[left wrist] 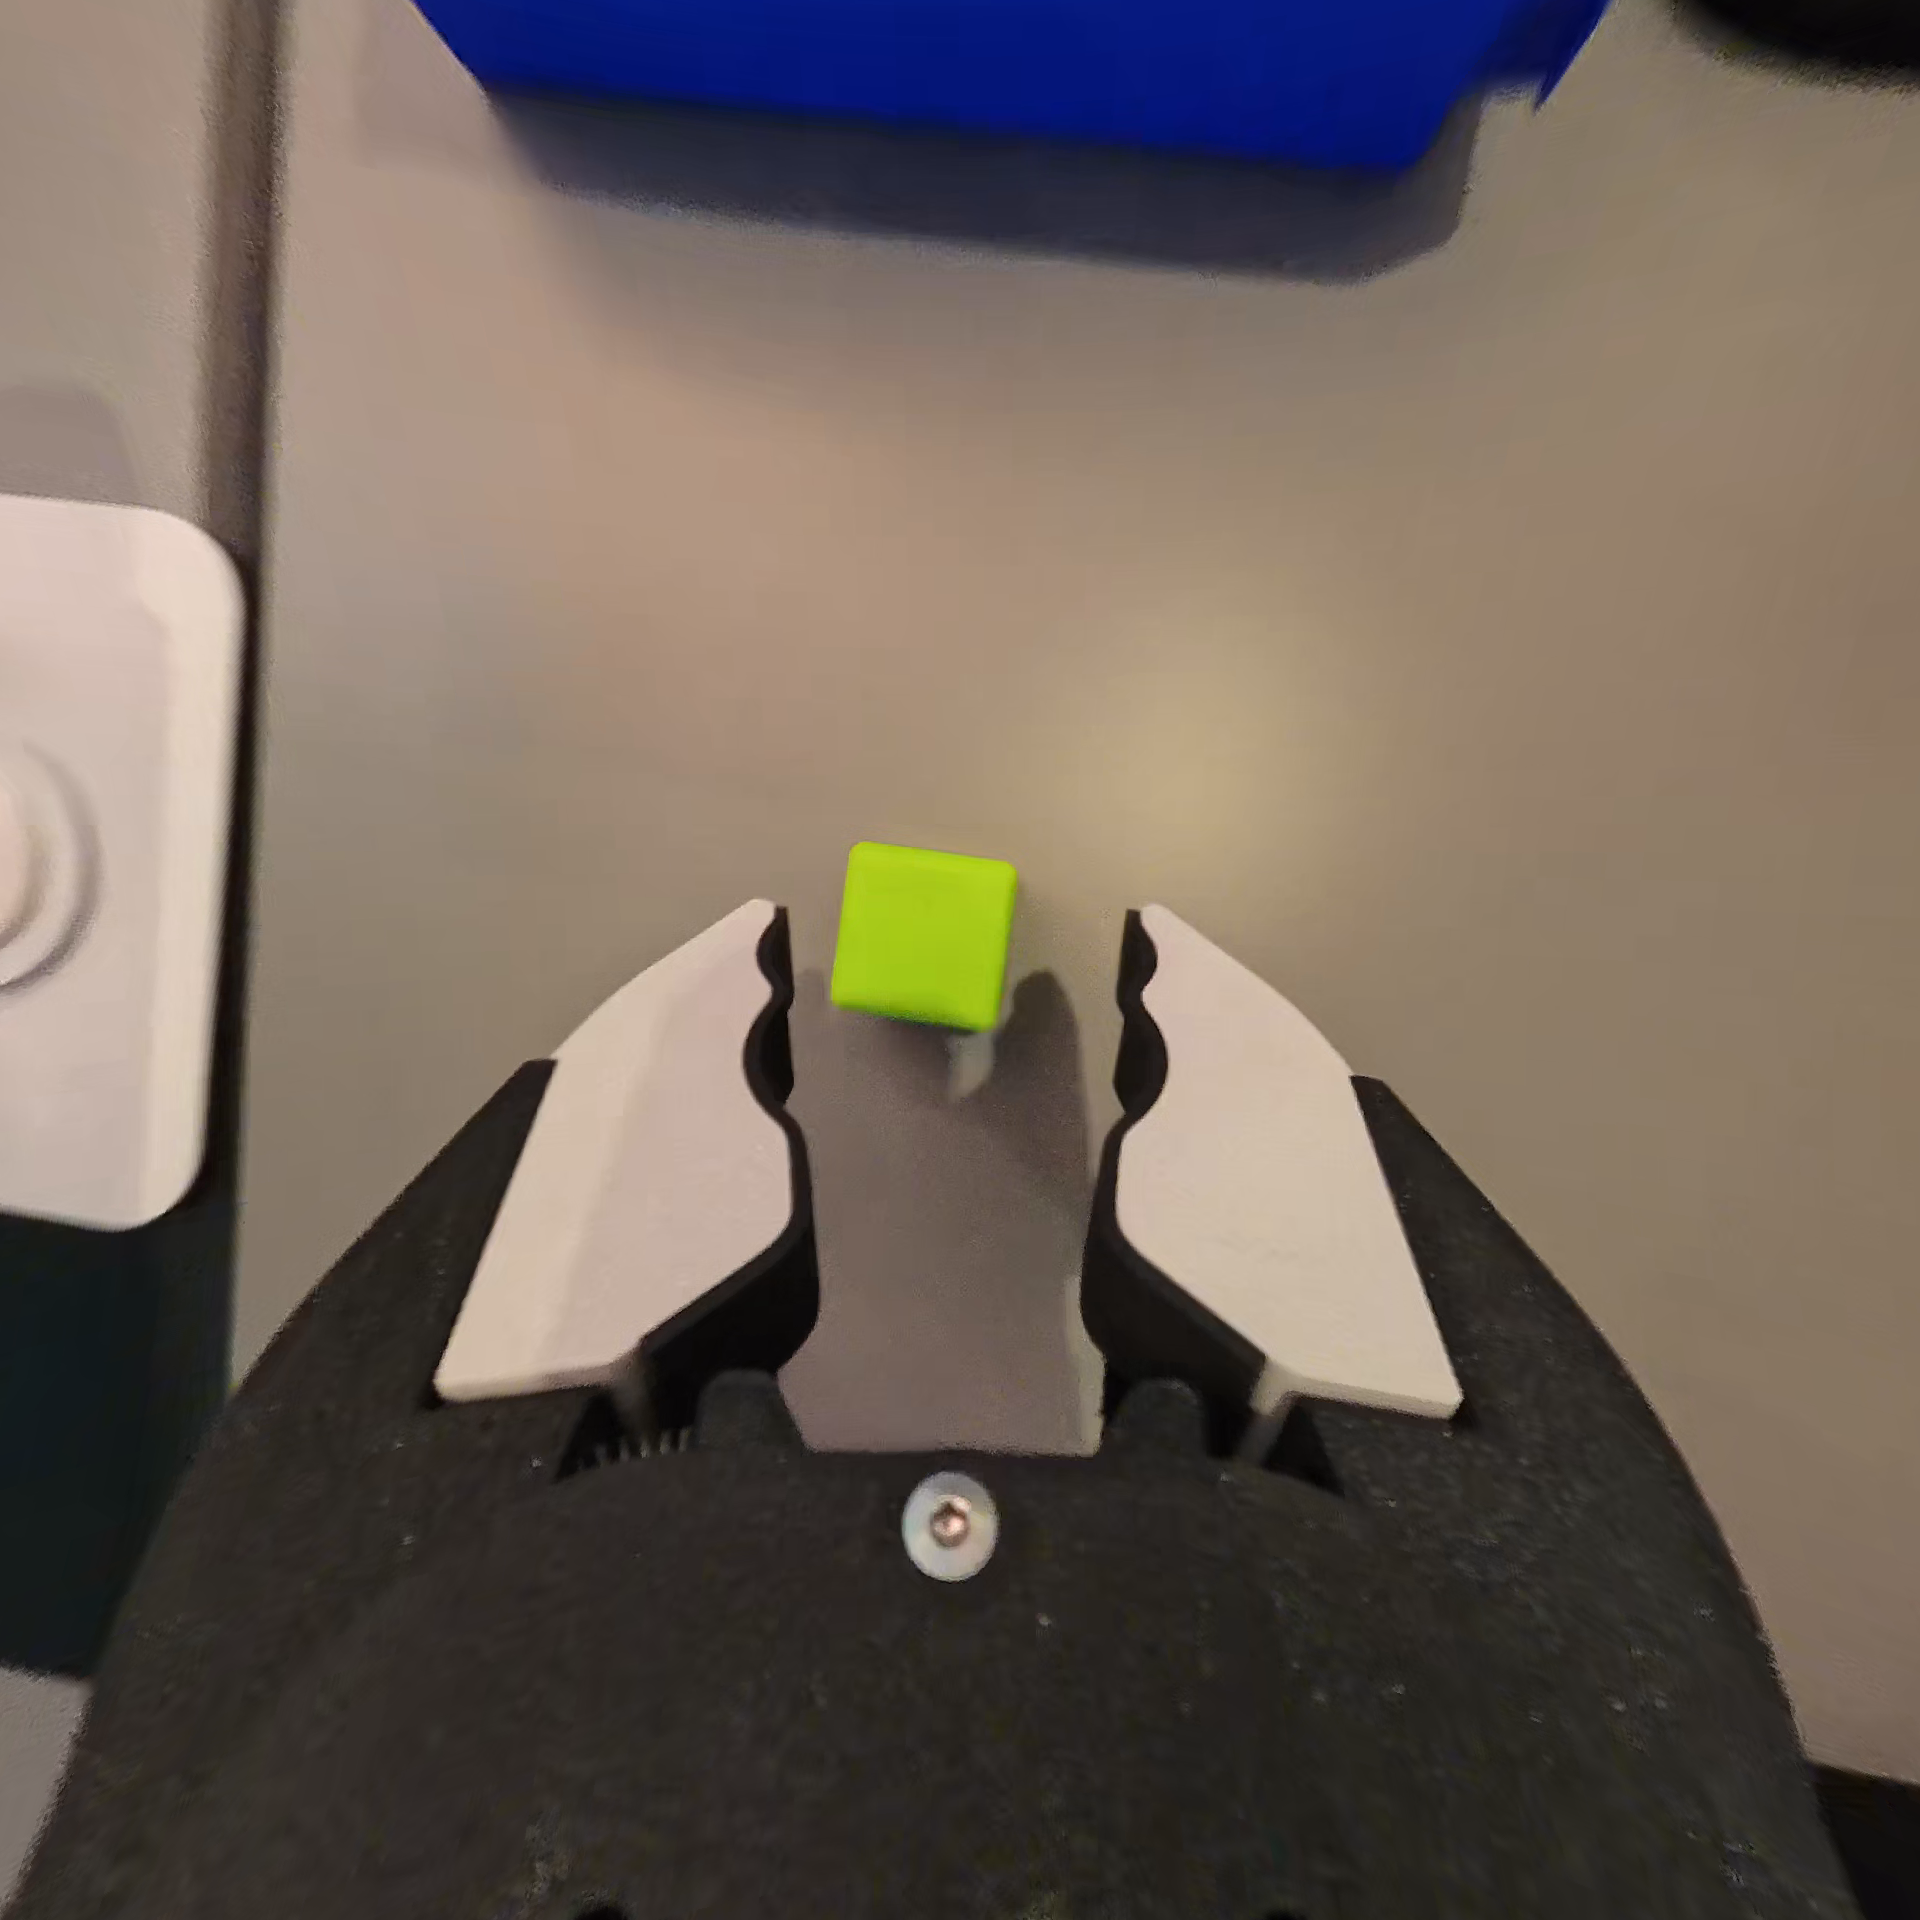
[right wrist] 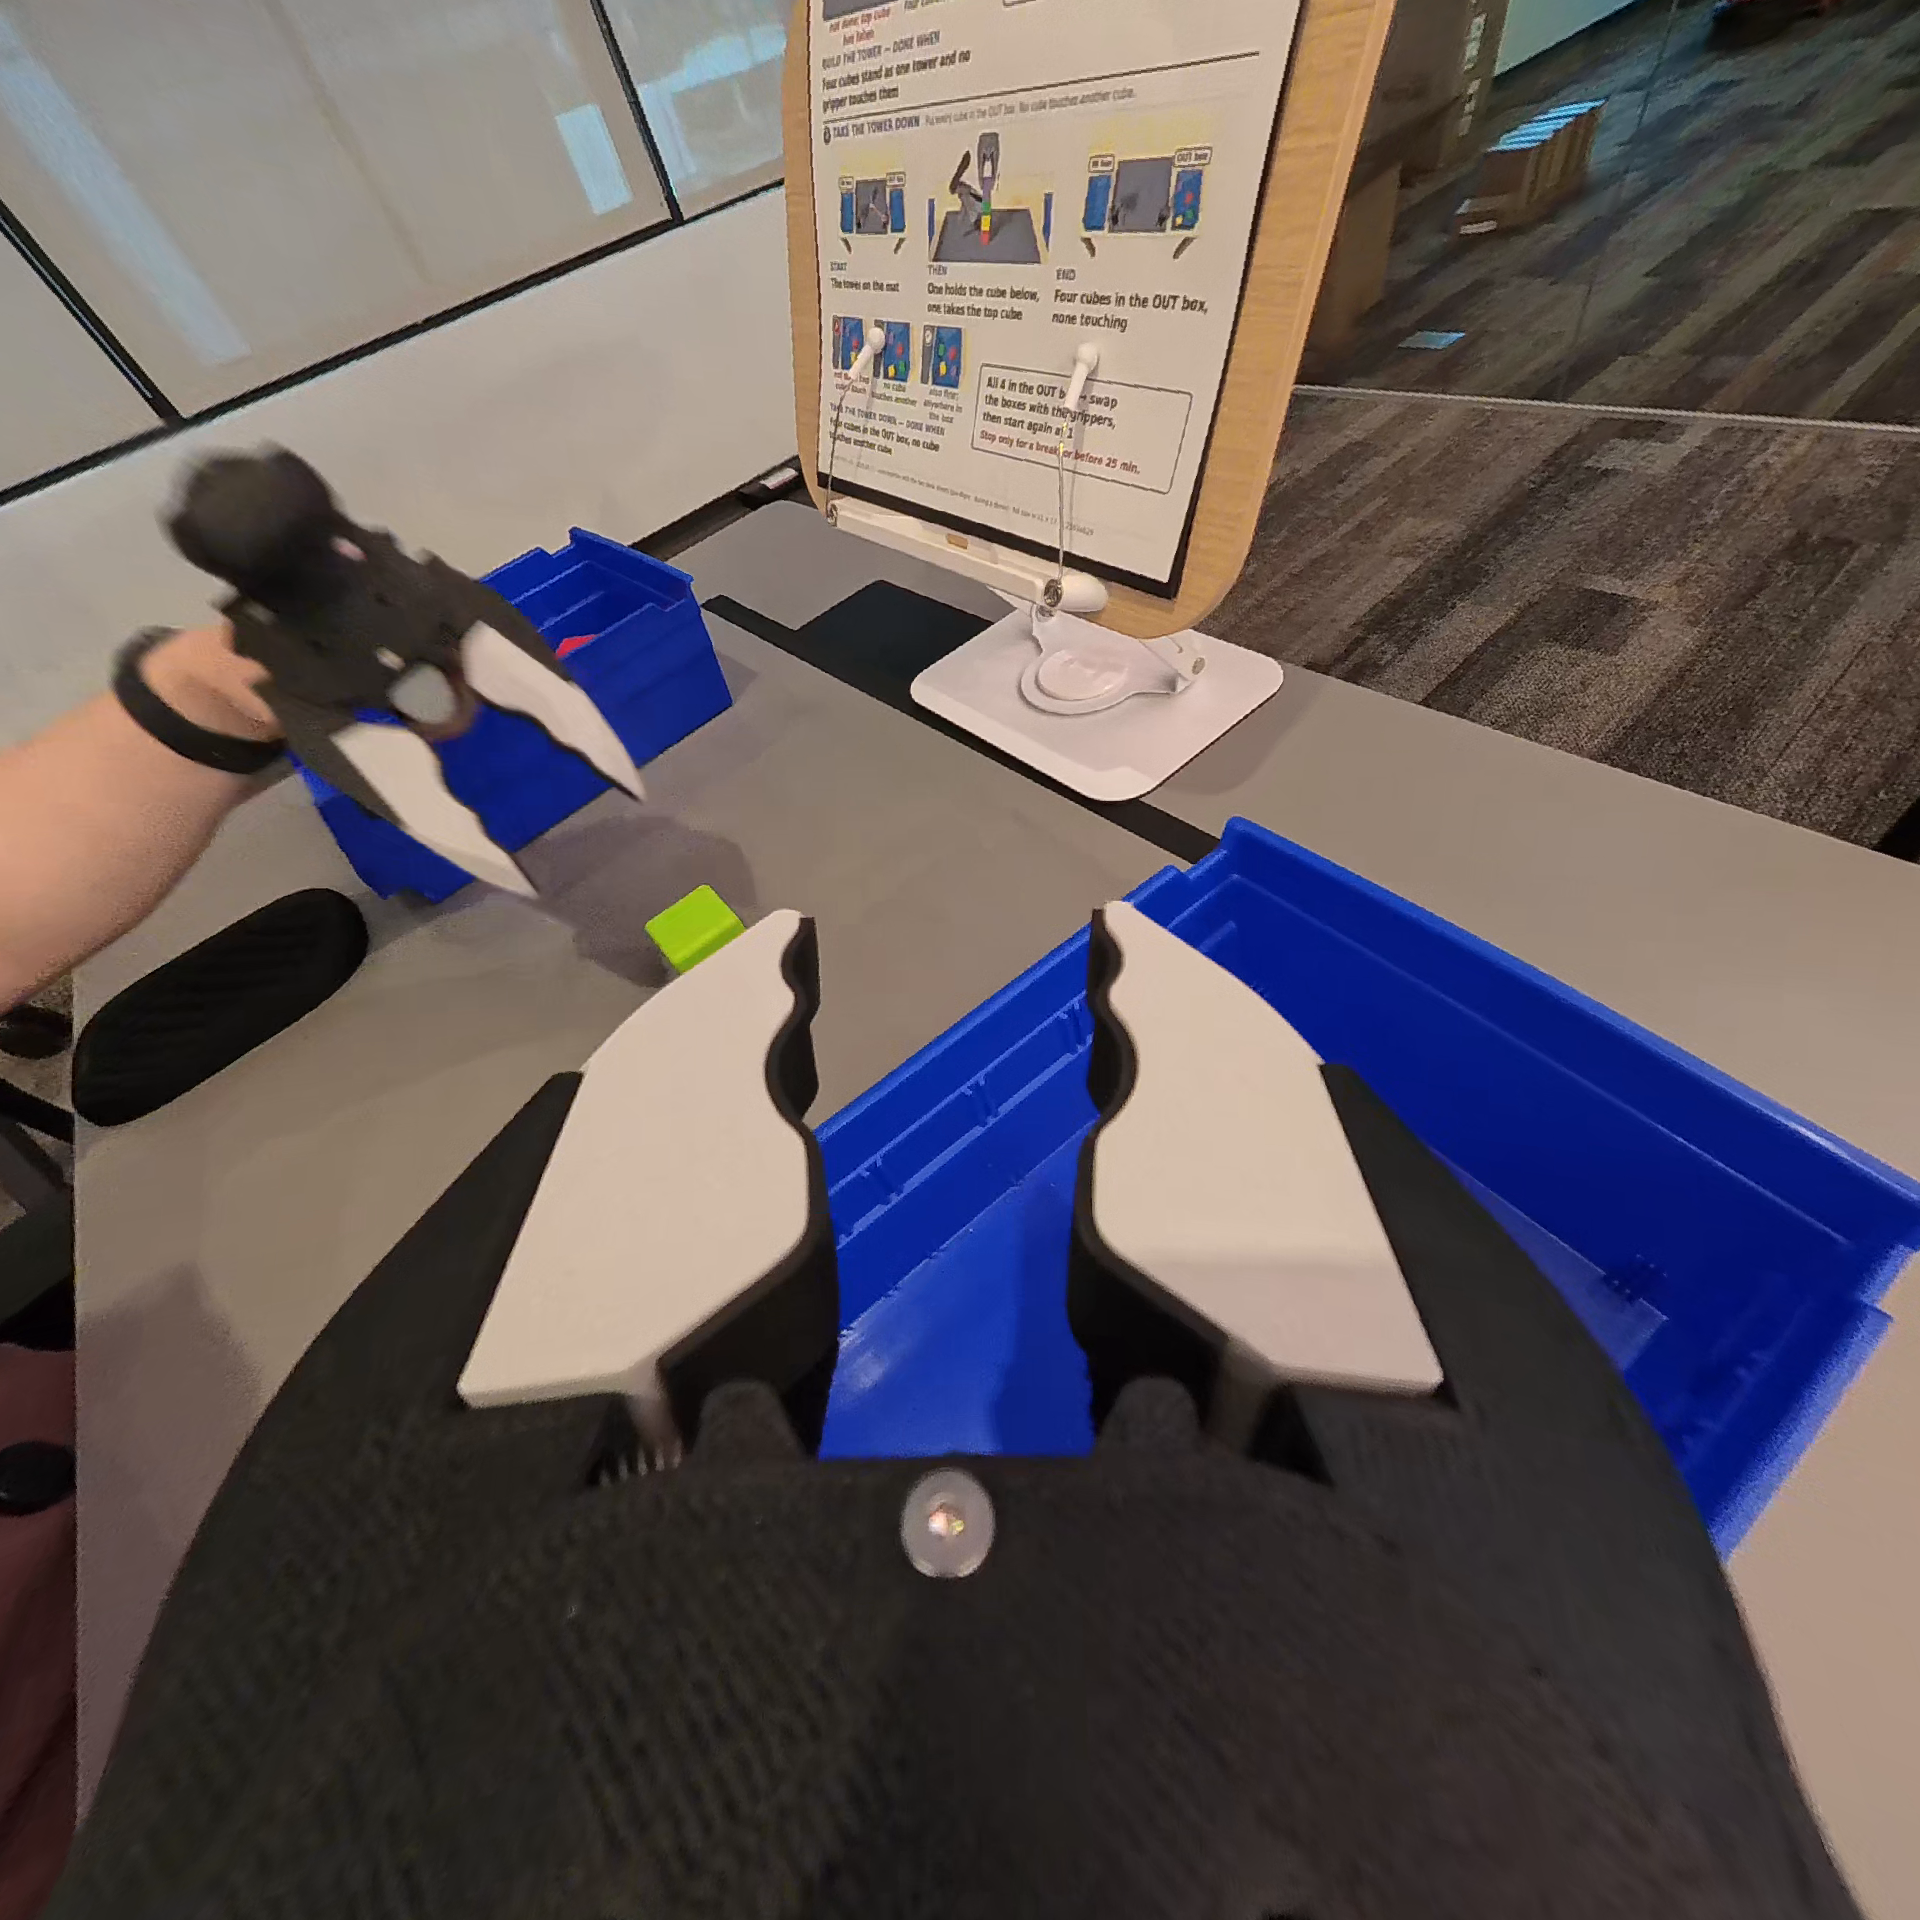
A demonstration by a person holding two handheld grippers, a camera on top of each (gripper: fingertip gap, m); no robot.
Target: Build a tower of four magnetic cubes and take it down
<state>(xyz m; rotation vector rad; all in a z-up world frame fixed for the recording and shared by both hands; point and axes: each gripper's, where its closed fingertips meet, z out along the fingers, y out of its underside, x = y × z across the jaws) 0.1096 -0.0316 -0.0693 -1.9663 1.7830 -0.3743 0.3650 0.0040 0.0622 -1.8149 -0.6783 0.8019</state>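
Left wrist view: left gripper (left wrist: pixel 956 925) spread above green cube (left wrist: pixel 923 937) on table (left wrist: pixel 1351 623); descend centred, squeeze flat faces
Right gripper (right wrist: pixel 951 925): spread, empty, over blue bin (right wrist: pixel 1507 1060)

A cube (right wrist: pixel 694 925) sits alone on the table (right wrist: pixel 935 810), between two bins. The left gripper (right wrist: pixel 587 836) hangs above it, jaws apart, with the far bin (right wrist: pixel 623 665) behind it; something lies in that bin, perhaps another cube. The right gripper (right wrist: pixel 951 925) is over the near bin (right wrist: pixel 1455 1039). A stand (right wrist: pixel 1101 707) is at the table's back edge.
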